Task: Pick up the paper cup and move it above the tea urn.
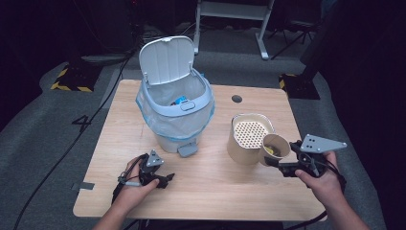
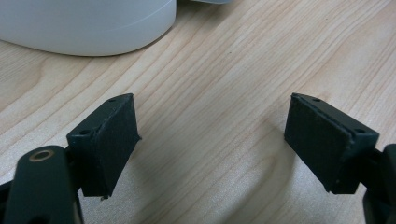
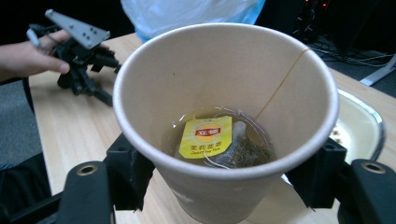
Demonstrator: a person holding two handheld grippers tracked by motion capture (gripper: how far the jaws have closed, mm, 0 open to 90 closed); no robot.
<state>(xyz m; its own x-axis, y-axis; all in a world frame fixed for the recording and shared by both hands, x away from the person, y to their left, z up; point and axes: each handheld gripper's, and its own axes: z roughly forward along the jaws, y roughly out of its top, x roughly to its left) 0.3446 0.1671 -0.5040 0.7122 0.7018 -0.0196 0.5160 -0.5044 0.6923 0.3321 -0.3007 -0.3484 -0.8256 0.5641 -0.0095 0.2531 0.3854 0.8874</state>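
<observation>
Yellow tea-bag tag point(image 3: 207, 136) in paper cup point(image 3: 224, 93), Chinese characters; smaller print illegible

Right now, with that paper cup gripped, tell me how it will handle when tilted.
The paper cup looks thin-walled, so the right gripper squeezing harder would probably dent it. The tea pooled around the tea bag could slosh and shift the weight. The wet bag would likely slide out late.

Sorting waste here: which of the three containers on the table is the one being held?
The small paper cup with the tea bag, clamped in the right gripper. The lidded bin and the strainer-topped container stand untouched.
</observation>
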